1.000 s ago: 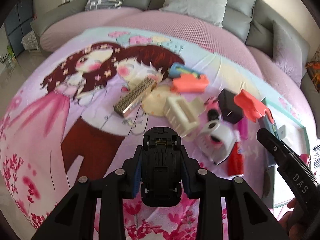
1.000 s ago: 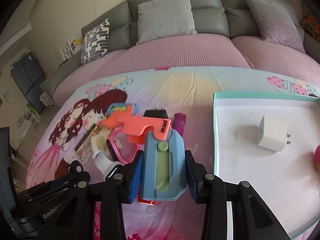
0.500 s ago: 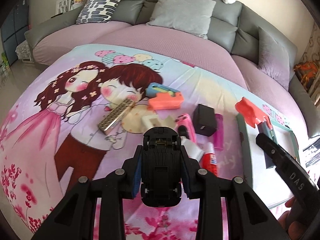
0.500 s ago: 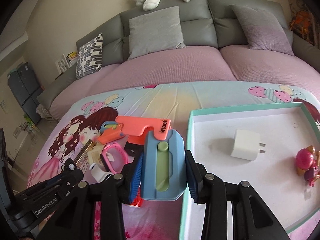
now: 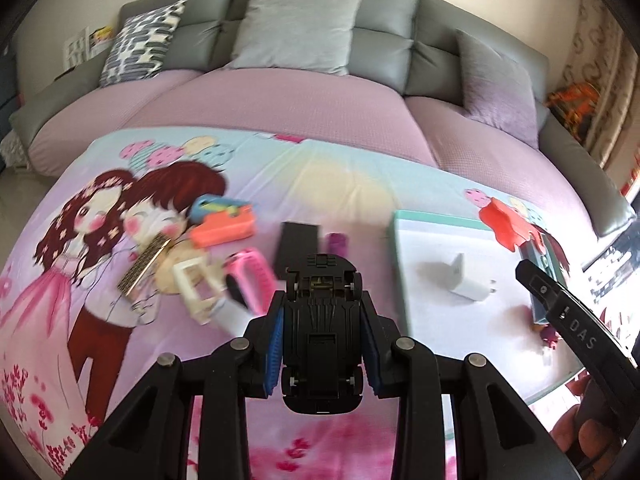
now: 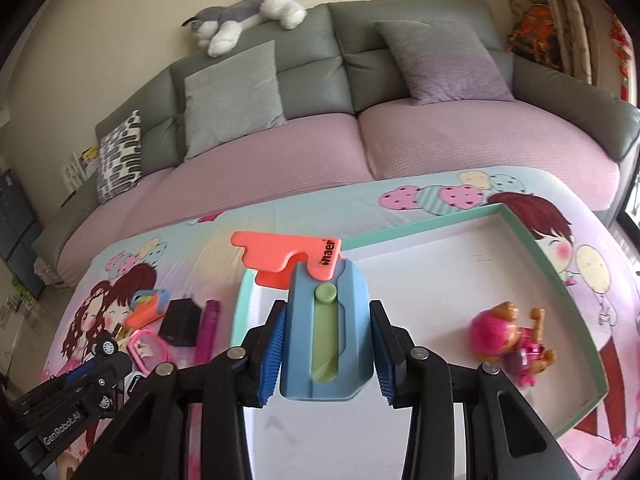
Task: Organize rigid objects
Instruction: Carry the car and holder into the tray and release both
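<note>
My left gripper (image 5: 323, 326) is shut on a black toy car (image 5: 322, 344), underside up, held above the printed bedsheet just left of the tray. My right gripper (image 6: 325, 344) is shut on a blue toy (image 6: 326, 336) with a green slider and an orange blade-shaped top (image 6: 286, 258), held over the white tray with a teal rim (image 6: 424, 226). In the tray lie a white charger plug (image 5: 464, 280) and a pink toy figure (image 6: 508, 338). The right gripper also shows at the right edge of the left wrist view (image 5: 560, 312).
Loose items lie on the sheet left of the tray: a black box (image 5: 298, 242), a purple tube (image 5: 337, 242), a pink band (image 5: 244, 276), an orange toy (image 5: 222, 230), a cream frame (image 5: 198, 288), a gold comb-like bar (image 5: 144, 268). A grey sofa (image 6: 360, 72) with cushions stands behind.
Both grippers have moved right and somewhat up with their toys still held. The right one now hangs over the tray, and the tray has come further into the left wrist view.
</note>
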### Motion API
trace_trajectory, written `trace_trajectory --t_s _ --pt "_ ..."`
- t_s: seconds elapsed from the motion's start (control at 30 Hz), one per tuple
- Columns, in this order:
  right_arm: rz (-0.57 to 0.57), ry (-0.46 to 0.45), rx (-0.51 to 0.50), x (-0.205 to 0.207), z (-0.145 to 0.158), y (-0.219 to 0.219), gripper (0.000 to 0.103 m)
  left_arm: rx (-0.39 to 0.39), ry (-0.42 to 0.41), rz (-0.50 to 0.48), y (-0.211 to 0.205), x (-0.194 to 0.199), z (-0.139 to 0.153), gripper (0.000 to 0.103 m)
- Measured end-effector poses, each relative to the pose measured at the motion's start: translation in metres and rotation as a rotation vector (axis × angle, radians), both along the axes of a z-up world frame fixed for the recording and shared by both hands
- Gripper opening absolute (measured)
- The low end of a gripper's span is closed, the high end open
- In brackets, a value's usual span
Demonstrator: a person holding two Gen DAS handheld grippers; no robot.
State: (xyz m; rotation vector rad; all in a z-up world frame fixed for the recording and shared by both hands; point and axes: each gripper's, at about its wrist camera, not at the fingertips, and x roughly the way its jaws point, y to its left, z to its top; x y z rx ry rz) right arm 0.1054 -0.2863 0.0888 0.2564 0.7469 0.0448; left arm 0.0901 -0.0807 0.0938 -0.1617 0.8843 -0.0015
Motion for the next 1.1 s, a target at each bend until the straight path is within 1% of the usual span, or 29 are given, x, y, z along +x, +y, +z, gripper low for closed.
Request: trace_trajectory --t_s 0.13,0.3,0.47,0.6,0.77,1.0,1.1 --pt "-0.047 0.008 0.005 -0.001 -0.001 -0.019 0.042 0.025 -0.008 -0.049 -0.026 0.006 0.010 0.035" --pt "-0.086 0.036 -0.020 0.000 -0.006 -0.035 0.042 0.005 -0.018 -0.105 -0.057 0.018 0.016 0.035" --pt "-0.119 0.076 -0.025 0.001 -0.015 -0.049 0.042 0.000 0.003 -0.155 -0.088 0.029 0.007 0.035" --pt "-0.136 0.105 -0.039 0.002 -0.020 -0.055 0.042 0.004 0.028 -0.176 -0.105 0.035 -0.004 0.035" --pt "-0.152 0.144 -0.062 0.004 -0.027 -0.060 0.043 0.015 0.055 -0.189 -0.116 0.040 -0.017 0.035" --pt "-0.149 0.156 -0.112 0.004 -0.027 -0.058 0.043 0.027 0.085 -0.196 -0.121 0.043 -0.033 0.035" --pt "-0.146 0.152 -0.109 0.005 -0.025 -0.057 0.043 0.027 0.096 -0.197 -0.122 0.044 -0.038 0.035"
